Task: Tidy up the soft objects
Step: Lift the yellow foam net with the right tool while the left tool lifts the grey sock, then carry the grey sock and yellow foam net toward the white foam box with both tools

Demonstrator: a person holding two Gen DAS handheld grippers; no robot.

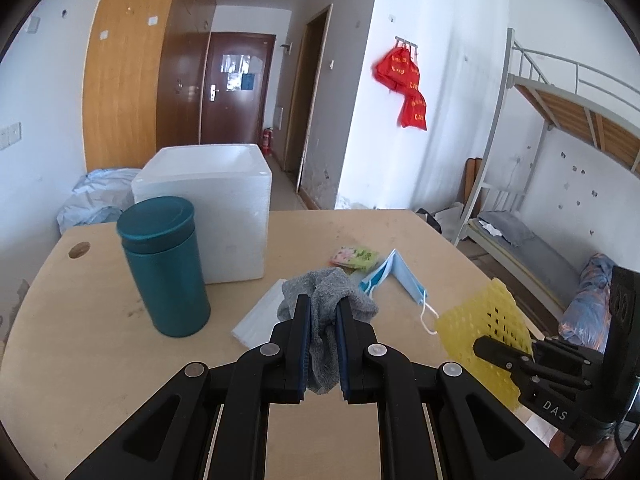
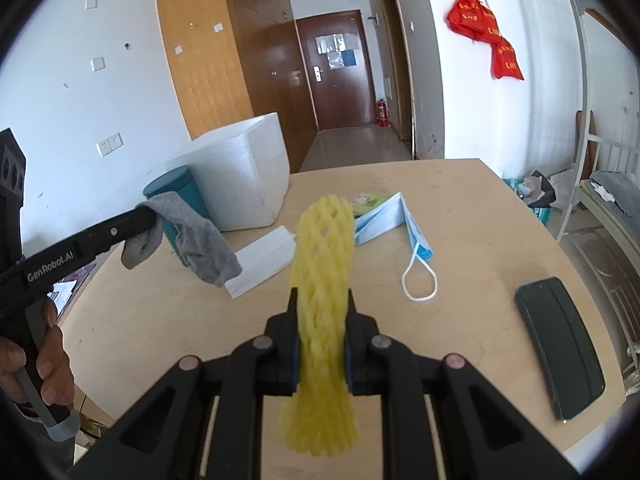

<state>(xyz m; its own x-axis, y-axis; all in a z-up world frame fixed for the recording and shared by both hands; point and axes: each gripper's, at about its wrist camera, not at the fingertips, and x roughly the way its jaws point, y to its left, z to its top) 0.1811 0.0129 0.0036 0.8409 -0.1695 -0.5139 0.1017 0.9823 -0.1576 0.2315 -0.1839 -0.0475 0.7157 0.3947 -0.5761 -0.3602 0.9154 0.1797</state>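
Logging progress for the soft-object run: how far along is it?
Nothing looks put away yet. In hand: left gripper shut on the gray sock, right gripper shut on the yellow foam net, both lifted. Left on the table: blue face mask, white tissue pack, small floral packet.

The right tongs (image 1: 486, 346) carry the white letters "DAS" on their black body. The left tongs (image 2: 148, 216) read "GenRobot.AI" along their arm. Yellow print on the red bags (image 2: 486, 34) is too blurred to read.
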